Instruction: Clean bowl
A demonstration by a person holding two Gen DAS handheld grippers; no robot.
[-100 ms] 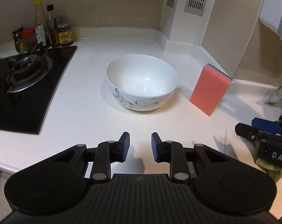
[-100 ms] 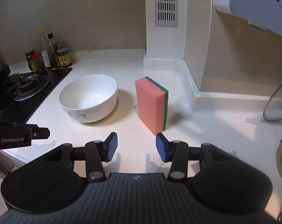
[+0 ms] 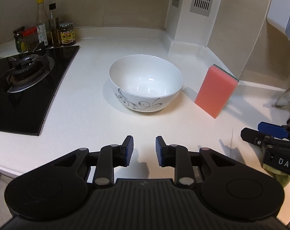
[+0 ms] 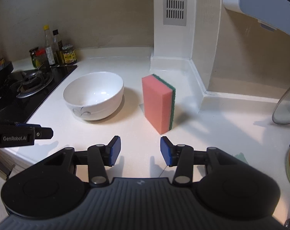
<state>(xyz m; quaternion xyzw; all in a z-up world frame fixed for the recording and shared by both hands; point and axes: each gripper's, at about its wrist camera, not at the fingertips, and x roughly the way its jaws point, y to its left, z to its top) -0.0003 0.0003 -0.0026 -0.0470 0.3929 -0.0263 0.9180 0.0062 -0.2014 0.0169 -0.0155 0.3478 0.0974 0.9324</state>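
Pink sponge (image 4: 158,103) stands on edge on the counter, right of the bowl (image 4: 95,95), straight ahead of right gripper (image 4: 140,149), the nearer one. Both grippers gape empty; left gripper (image 3: 144,149) faces the bowl.

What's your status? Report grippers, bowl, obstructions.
Left hand-held gripper open, empty. Right hand-held gripper open, empty. Bowl upright on counter, sponge standing beside it. Nothing blocking either.

Sponge (image 4: 157,103) stands upright beside bowl (image 4: 94,95), right gripper (image 4: 140,149) agape.
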